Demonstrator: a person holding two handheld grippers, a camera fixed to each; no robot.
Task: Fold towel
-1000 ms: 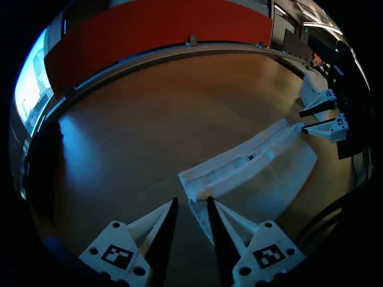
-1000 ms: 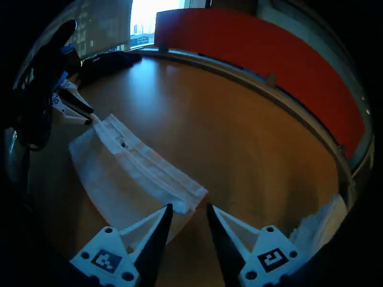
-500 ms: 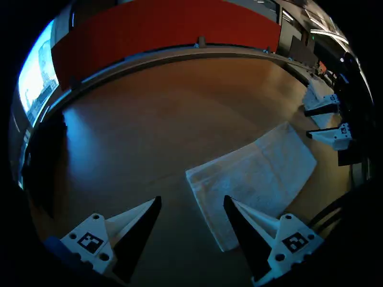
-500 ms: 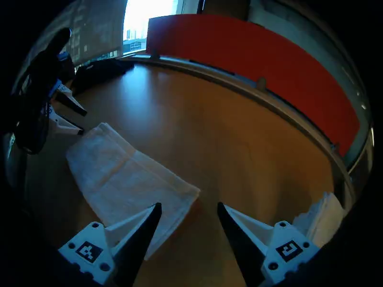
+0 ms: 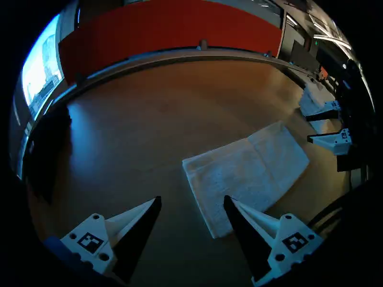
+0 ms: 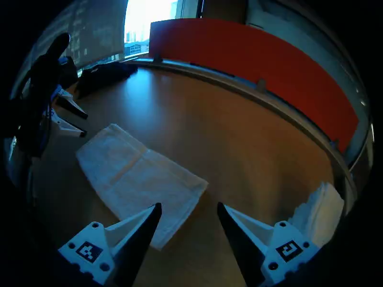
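- table (image 5: 143, 119): a wide wooden top, bare through the middle. That gives flat room to lay cloth out, which I take to be why the work sits on my side and not by the red partition (image 5: 167, 28) along the far edge.
- towel (image 6: 139, 182): white, lying flat on the table as a long rectangle with a crease line across it. I read it as folded at least once. It lies between the two grippers, one short end toward each, so either end is in reach for another fold.
- dark bundle (image 6: 105, 74): on the table near the window, well apart from the towel.
- white pile (image 6: 321, 210): at the table edge on my right, apart from the towel. Probably finished towels parked out of the way, but it's at the smeared rim, so I'm not sure.
- left gripper (image 5: 191, 225): fingers spread wide with nothing between them, poised at its end of the towel. One finger overlaps the cloth edge in its own view, but I can't tell whether it touches.
- right gripper (image 6: 189, 229): same at the opposite end, fingers wide apart and empty. Both look set to pinch corners next.
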